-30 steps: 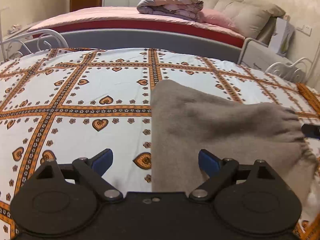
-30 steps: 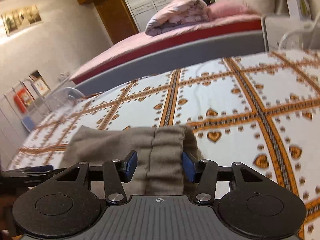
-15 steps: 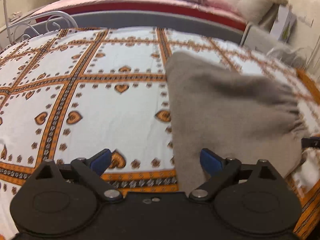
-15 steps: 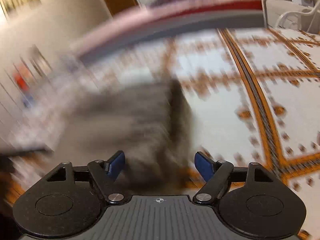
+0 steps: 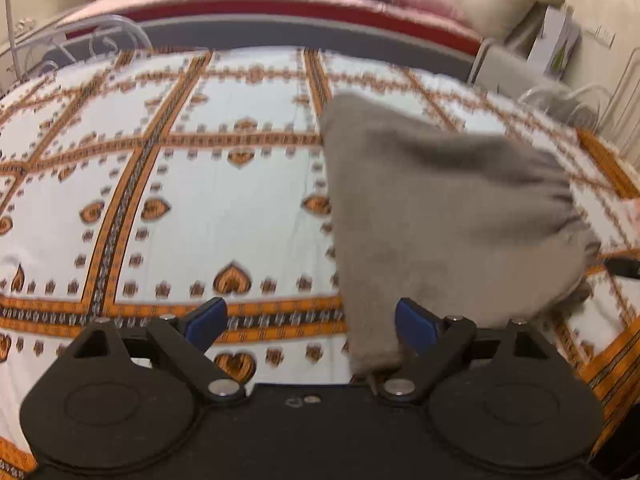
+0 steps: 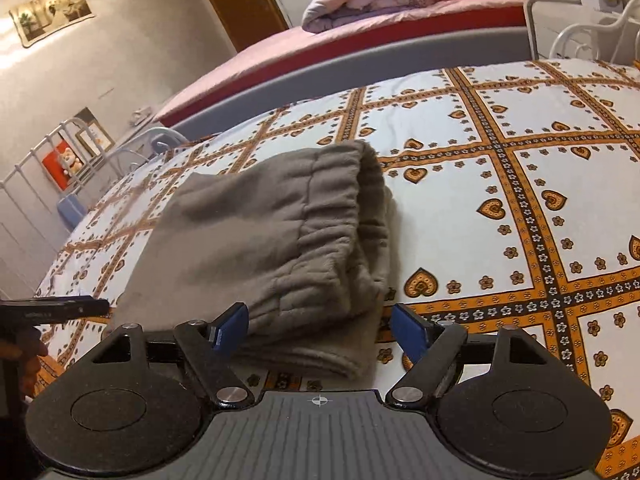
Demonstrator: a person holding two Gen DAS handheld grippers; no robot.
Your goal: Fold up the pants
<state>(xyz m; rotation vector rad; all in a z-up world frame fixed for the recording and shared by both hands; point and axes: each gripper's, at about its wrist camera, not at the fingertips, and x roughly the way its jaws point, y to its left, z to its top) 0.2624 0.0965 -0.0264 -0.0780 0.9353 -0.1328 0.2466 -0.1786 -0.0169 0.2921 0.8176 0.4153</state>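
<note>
Pants (image 6: 272,248) are lying as a compact grey folded bundle on the patterned bedspread (image 6: 520,184), elastic waistband at the 1 o'clock end of the bundle in the right wrist view

Right gripper (image 6: 320,330) is standing spread, jaws having just been opening; the near fold edge is sitting between the pads but neither pad is pressing on it

Left gripper (image 5: 310,322) is also spread, jaws having just been closing a little; the bundle's near corner is lying against the inside of its right pad at about 3 o'clock, nothing pinched. View is motion-blurred, so contact there is uncertain

Judgement: fold is looking essentially done, release stage

Risks:
- left pad may be dragging the corner if that hand is pulling away sideways, opening the fold
- fleece looks thick and springy; top layer may be creeping back, waistband end lifting
- right pads closing again on the near edge would be peeling layers apart
</note>
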